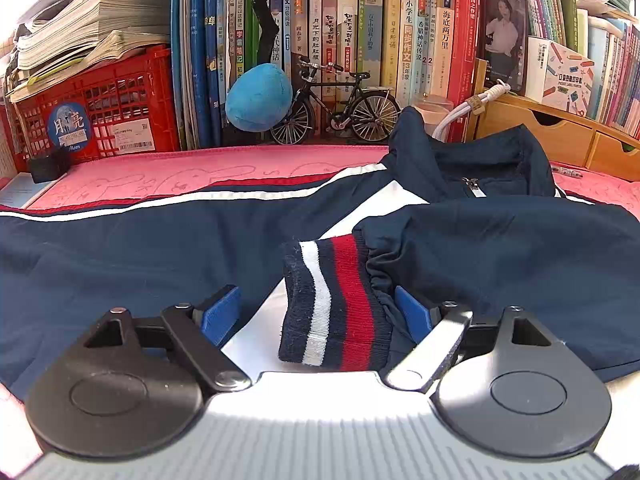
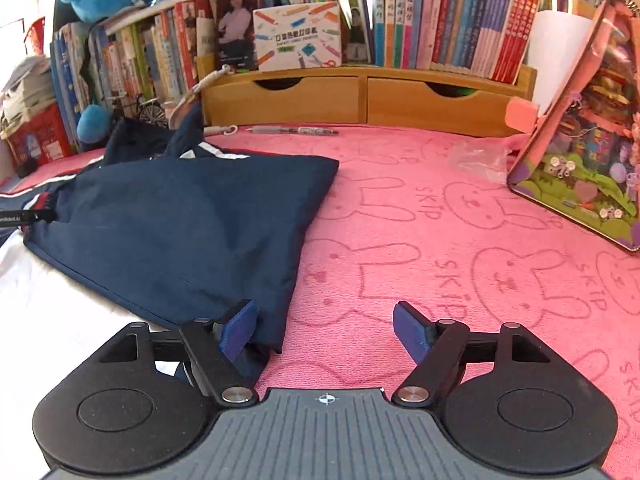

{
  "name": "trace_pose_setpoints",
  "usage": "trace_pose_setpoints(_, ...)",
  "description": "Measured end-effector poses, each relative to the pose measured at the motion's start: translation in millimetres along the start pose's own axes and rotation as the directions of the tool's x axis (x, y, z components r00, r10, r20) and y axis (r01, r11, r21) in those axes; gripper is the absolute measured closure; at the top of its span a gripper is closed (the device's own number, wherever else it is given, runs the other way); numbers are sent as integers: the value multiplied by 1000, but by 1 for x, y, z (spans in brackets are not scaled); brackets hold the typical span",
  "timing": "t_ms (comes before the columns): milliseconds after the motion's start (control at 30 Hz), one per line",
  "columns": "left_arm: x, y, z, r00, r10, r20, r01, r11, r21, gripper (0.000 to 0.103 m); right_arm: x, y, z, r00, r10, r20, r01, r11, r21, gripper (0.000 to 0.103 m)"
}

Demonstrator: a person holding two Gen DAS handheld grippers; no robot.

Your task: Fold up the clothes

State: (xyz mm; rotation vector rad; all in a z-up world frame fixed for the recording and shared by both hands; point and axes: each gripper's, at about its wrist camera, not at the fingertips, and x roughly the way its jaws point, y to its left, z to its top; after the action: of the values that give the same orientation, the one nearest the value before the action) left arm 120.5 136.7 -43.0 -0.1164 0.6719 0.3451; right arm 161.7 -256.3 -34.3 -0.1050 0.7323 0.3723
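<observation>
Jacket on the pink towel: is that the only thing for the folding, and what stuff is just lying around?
For the folding: jacket, its striped cuff.

Just lying about: toy bicycle, pen, red crate, colourful box.

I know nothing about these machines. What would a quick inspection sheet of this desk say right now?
Surface: pink bunny-print towel covers the desk.
Job's things: navy jacket lies spread out, one sleeve folded across; its striped cuff sits between the left claw's fingers.
Clutter: pen, colourful gift bag, plastic wrapper.
Grippers: left claw open around the cuff; right claw open at the folded sleeve's corner.
Cables: white cord behind the collar.
Surroundings: books, red crate, model bicycle, blue plush, wooden drawers.
</observation>
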Motion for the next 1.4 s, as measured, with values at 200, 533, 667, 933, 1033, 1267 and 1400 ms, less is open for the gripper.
trace_pose_setpoints(200,1,1,1,1000,13,-8,-13,1000,-9,11,-22,22,4,992,69,109,-60,995,-81,22)
trace_pose_setpoints(533,-34,50,-1,999,-36,1,36,998,-57,0,-19,97,25,964,216,156,-190,968,-165,10)
trace_pose_setpoints(667,-67,88,-3,998,-12,59,16,997,-71,0,-15,119,24,956,249,153,-217,956,-200,8)
trace_pose_setpoints(933,-84,185,-16,976,211,44,-198,959,-203,0,0,151,28,948,293,125,-261,939,-223,7)
trace_pose_setpoints(1033,-80,198,-25,983,182,20,-170,948,-271,0,9,169,33,957,271,105,-233,930,-283,5)
trace_pose_setpoints(1267,-81,152,-23,995,74,71,-65,990,-124,0,61,127,33,999,9,39,0,975,-224,5)
trace_pose_setpoints(1400,-72,114,-13,997,-8,82,13,999,-52,0,80,42,41,991,-132,3,130,983,127,3)
